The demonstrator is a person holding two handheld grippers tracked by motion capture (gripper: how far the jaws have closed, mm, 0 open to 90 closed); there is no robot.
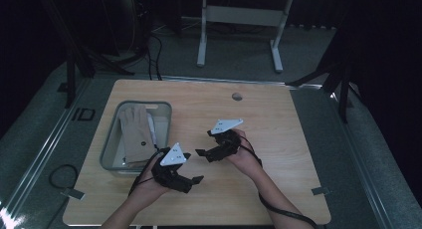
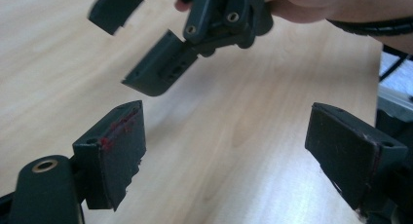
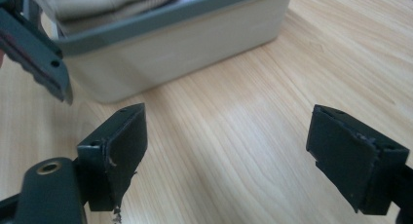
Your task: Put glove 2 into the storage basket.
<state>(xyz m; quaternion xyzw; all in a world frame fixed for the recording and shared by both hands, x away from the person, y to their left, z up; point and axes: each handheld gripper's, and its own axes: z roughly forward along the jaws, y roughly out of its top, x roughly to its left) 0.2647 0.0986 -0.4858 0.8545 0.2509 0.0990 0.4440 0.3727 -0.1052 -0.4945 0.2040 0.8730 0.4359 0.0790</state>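
Both grippers, left [image 1: 191, 181] and right [image 1: 205, 153], spread their fingers wide (holding nothing).

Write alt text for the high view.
A person's hands hold two black two-jaw tools, left tool and right tool, both open and empty, above a light wooden table. To their left sits a grey-rimmed clear plastic bin holding beige folded cloth.

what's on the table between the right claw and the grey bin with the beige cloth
Nothing: bare light wooden tabletop lies between the right claw and the grey plastic bin, as the right gripper view shows.
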